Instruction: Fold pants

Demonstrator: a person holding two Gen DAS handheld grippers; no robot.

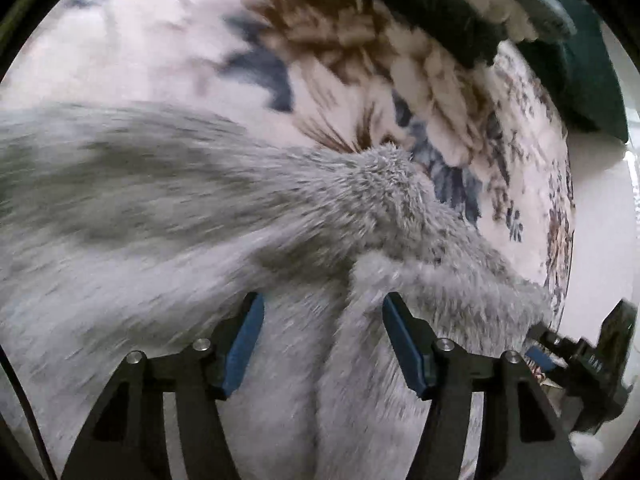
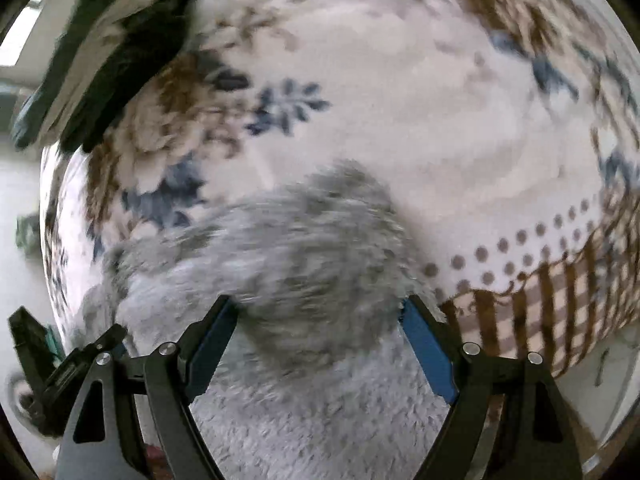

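The pants [image 1: 168,208] are grey and fluffy and lie on a floral blanket [image 1: 160,52]. In the left wrist view they fill the left and lower part, with a fold ridge between the fingers. My left gripper [image 1: 323,320] is open just over the fabric, its blue pads [image 1: 244,344] apart. In the right wrist view the pants [image 2: 288,264] bunch up in front of the fingers. My right gripper [image 2: 320,320] is open, its fingertips at the edge of the fluffy mound. The right gripper also shows at the lower right of the left wrist view [image 1: 576,360].
A dark green and white folded cloth [image 1: 460,8] lies at the blanket's far edge, also in the right wrist view [image 2: 100,48]. The blanket [image 2: 400,100] has a brown checked border [image 2: 540,312]. A pale floor [image 1: 592,208] lies beyond the blanket's edge.
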